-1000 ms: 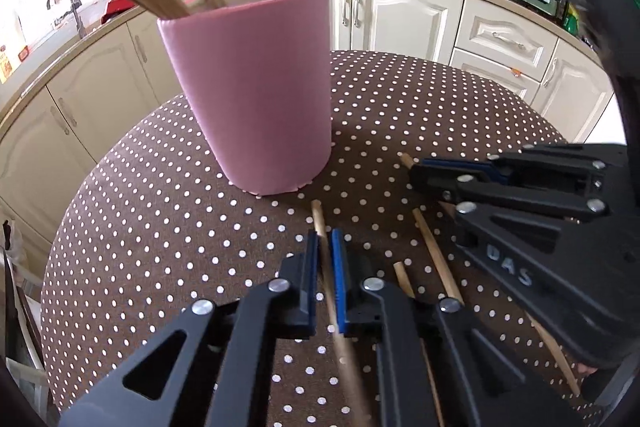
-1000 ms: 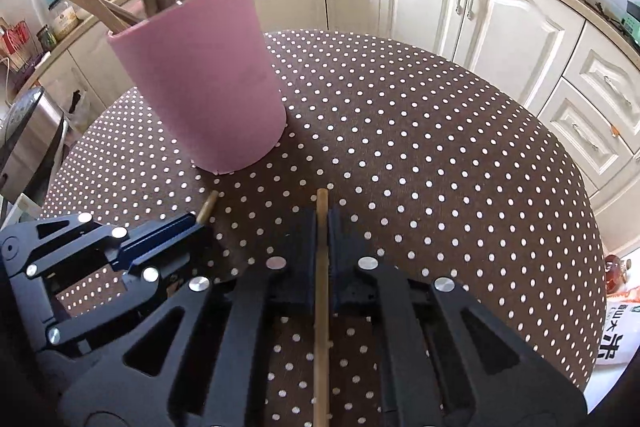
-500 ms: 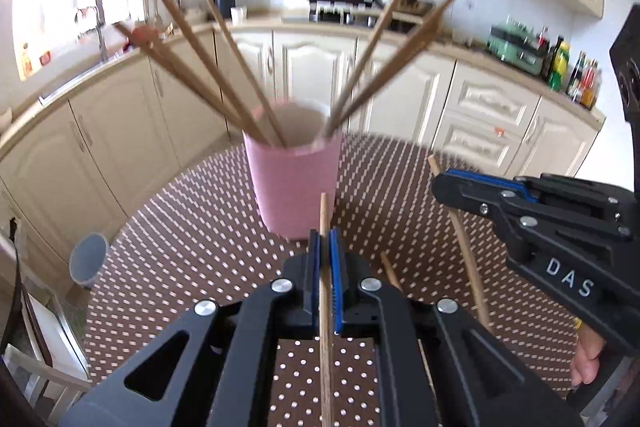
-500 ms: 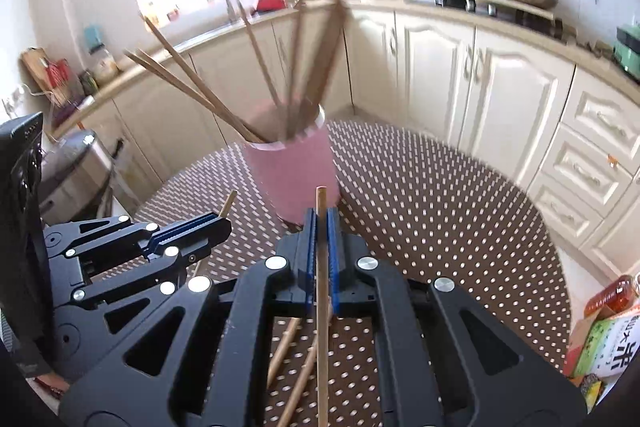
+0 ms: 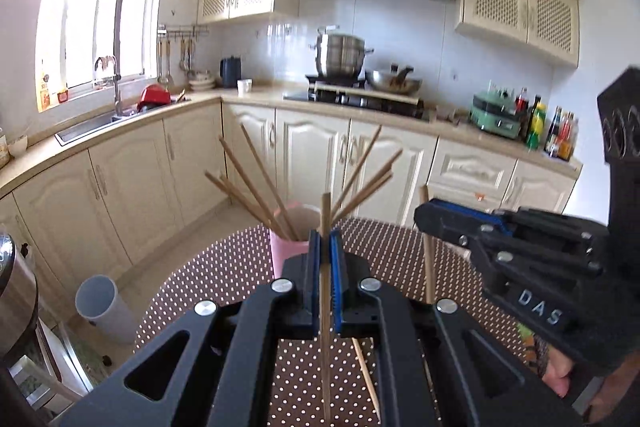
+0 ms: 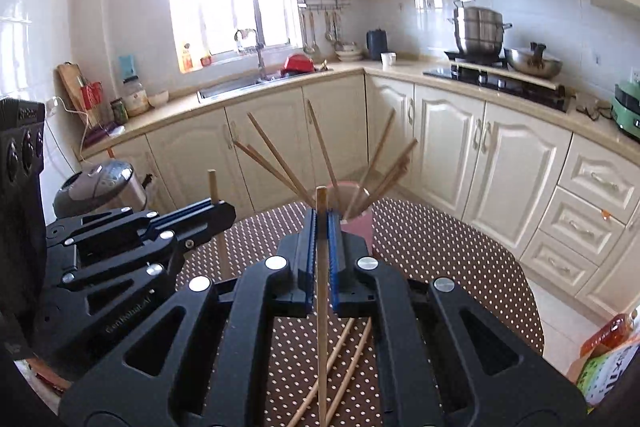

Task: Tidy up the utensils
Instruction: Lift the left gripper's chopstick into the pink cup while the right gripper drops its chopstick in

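Note:
In the left wrist view my left gripper (image 5: 325,241) is shut on a wooden chopstick (image 5: 326,211) that stands up between its blue pads. It hangs above the brown dotted table (image 5: 224,275), short of the pink cup (image 5: 285,253), which holds several chopsticks fanned out. To its right, my right gripper (image 5: 428,217) pinches another chopstick (image 5: 428,259). The right wrist view shows that right gripper (image 6: 321,227) shut on its chopstick (image 6: 321,203), with the pink cup (image 6: 362,227) just behind. The left gripper (image 6: 218,213) is at the left. Loose chopsticks (image 6: 340,359) lie on the table below.
Cream kitchen cabinets (image 6: 448,155) and a counter run round behind the table. A grey bin (image 5: 102,307) stands on the floor at the left, and a rice cooker (image 6: 96,183) sits further left. A printed box (image 6: 604,359) lies off the table's right edge.
Both grippers have risen and drawn back from the pink cup, each lifting a chopstick off the table. The views have tilted up, so the cup now looks small and far.

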`<state>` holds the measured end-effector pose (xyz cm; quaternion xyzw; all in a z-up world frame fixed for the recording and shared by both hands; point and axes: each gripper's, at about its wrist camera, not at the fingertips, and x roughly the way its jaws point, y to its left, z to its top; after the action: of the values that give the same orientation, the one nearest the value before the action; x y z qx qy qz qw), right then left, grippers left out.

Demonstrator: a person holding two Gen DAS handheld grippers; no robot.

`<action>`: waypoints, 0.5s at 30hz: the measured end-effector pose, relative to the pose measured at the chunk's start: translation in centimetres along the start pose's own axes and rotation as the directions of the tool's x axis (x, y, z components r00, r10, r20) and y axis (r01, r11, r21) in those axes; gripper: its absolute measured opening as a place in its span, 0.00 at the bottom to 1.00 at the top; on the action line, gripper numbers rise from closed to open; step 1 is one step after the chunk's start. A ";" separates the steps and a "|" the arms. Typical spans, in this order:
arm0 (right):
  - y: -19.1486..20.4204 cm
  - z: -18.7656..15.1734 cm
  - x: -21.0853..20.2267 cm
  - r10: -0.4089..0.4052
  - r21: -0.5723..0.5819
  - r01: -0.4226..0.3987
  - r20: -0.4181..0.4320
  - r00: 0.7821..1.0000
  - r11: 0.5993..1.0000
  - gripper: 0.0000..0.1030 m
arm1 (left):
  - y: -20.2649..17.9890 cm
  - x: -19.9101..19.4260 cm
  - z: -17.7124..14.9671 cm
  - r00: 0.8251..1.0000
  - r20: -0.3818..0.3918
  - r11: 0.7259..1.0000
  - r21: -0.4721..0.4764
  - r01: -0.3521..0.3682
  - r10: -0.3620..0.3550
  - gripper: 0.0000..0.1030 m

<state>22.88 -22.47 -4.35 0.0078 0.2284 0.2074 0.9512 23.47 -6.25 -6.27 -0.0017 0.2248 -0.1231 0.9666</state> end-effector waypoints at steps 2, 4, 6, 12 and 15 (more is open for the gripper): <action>0.6 0.4 -0.5 0.003 -0.009 -0.002 0.020 1.000 1.000 0.06 | 0.3 -0.9 0.8 1.000 0.028 1.000 -0.010 -0.001 0.001 0.05; 1.0 1.1 -0.9 0.005 -0.017 -0.004 0.042 0.999 1.000 0.06 | 0.6 -1.5 1.8 0.999 0.049 1.000 -0.018 0.001 -0.001 0.05; 1.3 1.6 -1.1 0.005 -0.022 -0.004 0.063 0.998 1.000 0.06 | 0.7 -1.8 2.8 0.998 0.069 1.000 -0.021 0.004 -0.002 0.05; 1.7 3.3 -1.0 0.006 -0.021 -0.003 0.148 0.989 1.000 0.06 | 1.6 -2.2 5.6 0.992 0.128 0.999 -0.045 0.010 -0.004 0.05; 1.6 4.2 -0.7 0.000 -0.016 0.003 0.193 0.981 1.000 0.06 | 2.1 -2.3 7.2 0.987 0.161 0.999 -0.052 0.004 0.004 0.05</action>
<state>23.54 -20.93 -0.08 0.0200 0.1334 0.2068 0.9690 25.08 -4.06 1.05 -0.0368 0.1490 -0.1168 0.9812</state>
